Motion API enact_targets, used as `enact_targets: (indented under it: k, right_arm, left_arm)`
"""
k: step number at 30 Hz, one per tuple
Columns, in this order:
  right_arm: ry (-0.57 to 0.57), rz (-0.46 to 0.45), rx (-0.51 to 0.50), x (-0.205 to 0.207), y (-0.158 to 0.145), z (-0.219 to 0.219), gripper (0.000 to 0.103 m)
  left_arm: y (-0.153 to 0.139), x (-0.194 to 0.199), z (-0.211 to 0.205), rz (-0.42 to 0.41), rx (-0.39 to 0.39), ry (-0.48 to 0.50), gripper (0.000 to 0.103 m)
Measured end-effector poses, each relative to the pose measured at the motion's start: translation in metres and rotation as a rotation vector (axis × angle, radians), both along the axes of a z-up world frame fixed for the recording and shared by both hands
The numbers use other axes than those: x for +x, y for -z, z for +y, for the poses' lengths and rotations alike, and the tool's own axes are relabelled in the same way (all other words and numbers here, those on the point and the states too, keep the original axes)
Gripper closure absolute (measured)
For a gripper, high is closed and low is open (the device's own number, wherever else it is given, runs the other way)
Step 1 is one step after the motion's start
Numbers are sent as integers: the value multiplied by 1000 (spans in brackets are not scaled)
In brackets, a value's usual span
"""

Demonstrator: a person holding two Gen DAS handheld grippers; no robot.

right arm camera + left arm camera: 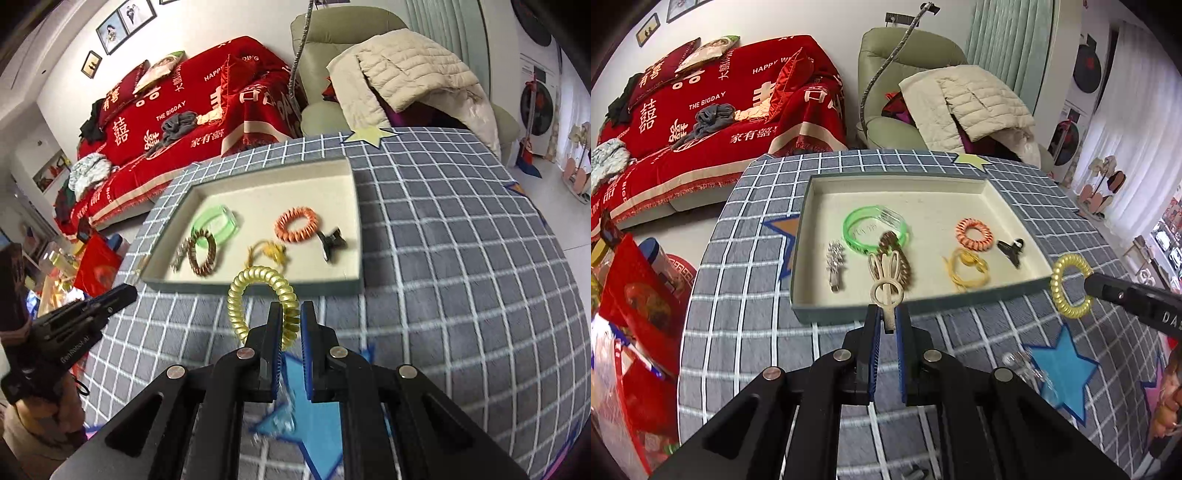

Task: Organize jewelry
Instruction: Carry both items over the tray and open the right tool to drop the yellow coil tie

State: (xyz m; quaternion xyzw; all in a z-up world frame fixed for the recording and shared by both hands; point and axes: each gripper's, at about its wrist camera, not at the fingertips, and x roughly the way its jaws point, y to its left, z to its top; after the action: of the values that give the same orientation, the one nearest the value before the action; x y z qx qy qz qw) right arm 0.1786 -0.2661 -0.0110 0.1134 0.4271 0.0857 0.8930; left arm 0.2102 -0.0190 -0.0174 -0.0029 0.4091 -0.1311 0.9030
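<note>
Left-wrist view. The left gripper is pinched on the stem of a cream rabbit-ear hair clip, held above the near wall of the tray. The tray, grey-green outside and cream inside, sits on a grey checked tablecloth. Inside it, left to right: a silver hair clip; a green bangle with a brown spiral hair tie touching its near edge; a yellow cord loop; an orange spiral hair tie; a black claw clip. At the right edge, the right gripper enters from the side, clamped on a yellow spiral hair tie held just outside the tray's near right corner. Only this view shows the rabbit-ear clip and a clear item, blurred, lying on a blue star patch of the cloth.

Right-wrist view. The left gripper appears side-on at the left edge; its tip and what it holds are not resolved here. The tray is seen obliquely, with the brown tie overlapping the green bangle, then the yellow cord loop, the orange tie and the black claw clip. The silver clip is only partly visible behind the brown tie. In the centre foreground, the right gripper is pressed together on the yellow spiral hair tie, whose loop stands up in front of the tray's near wall. Only this view shows how this tie sits between the pads.
</note>
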Motion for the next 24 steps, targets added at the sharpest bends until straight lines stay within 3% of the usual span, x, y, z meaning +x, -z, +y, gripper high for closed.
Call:
enact_targets:
  k: [8, 24]
  right_arm:
    - [12, 38, 78, 60, 13, 3, 92]
    - [34, 82, 18, 121, 44, 16, 92]
  left_arm:
    - [10, 47, -4, 21, 32, -7, 74]
    - [48, 92, -16, 78, 111, -17, 74]
